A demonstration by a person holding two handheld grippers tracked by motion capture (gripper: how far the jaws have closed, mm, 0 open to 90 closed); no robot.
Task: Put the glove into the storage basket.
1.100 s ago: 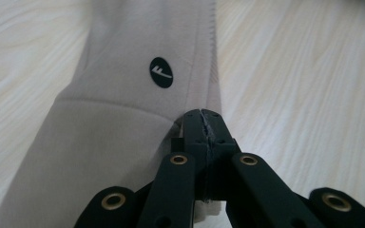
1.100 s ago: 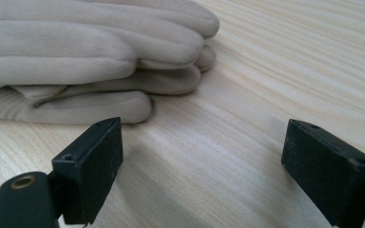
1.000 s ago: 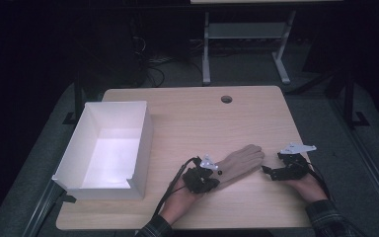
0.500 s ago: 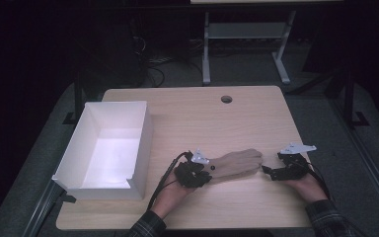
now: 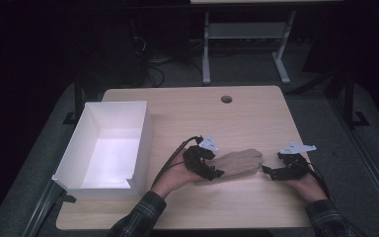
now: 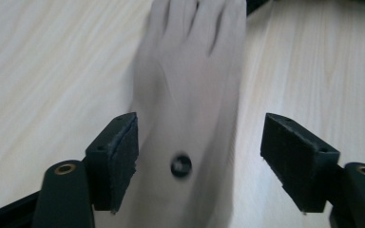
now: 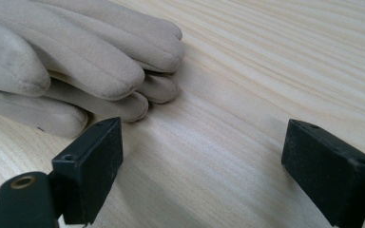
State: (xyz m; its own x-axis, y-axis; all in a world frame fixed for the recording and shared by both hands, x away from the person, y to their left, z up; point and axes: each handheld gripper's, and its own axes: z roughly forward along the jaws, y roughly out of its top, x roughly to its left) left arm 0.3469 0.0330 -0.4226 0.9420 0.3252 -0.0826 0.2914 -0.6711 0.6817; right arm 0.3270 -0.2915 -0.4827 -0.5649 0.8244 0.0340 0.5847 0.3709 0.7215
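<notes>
The soft beige suede glove [image 5: 237, 163] lies flat on the pale wooden desk [image 5: 256, 118], near the front edge, right of the open white box [image 5: 109, 144]. The left claw [image 6: 197, 152] has slid in over its cuff, jaws wide apart astride it, gripping nothing yet. The right claw [image 7: 199, 166] waits spread, empty, just beside the fingertips. A grasp looks imminent.

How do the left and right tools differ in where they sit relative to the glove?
The left tool straddles the glove at its cuff end, jaws on either side. The right tool sits just off the fingertips, with bare table between its jaws. Both are open and low over the table.
</notes>
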